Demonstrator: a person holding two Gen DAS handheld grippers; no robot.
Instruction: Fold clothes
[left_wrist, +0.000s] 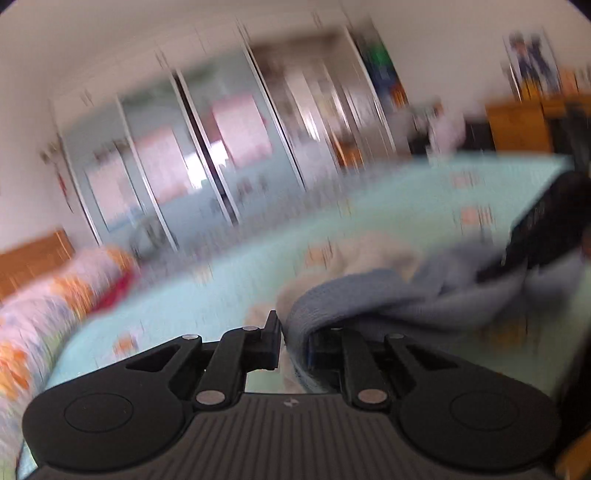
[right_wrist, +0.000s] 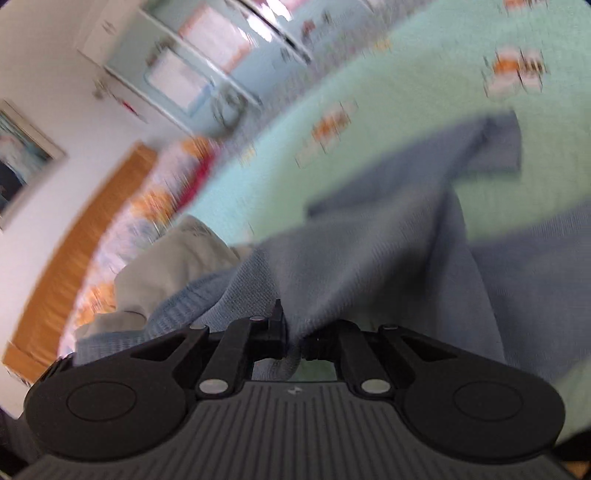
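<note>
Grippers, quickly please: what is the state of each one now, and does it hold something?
Left gripper: shut on the blue garment.
Right gripper: shut on the same blue garment.

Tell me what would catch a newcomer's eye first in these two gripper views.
First, the blue knitted garment, bunched across the middle of the right view and pinched in the right gripper; in the left view the left gripper is shut on another part of it. Under it spreads the mint-green bedspread with small orange patterns. A cream garment lies crumpled at the blue one's left, near the flowery pillows.
</note>
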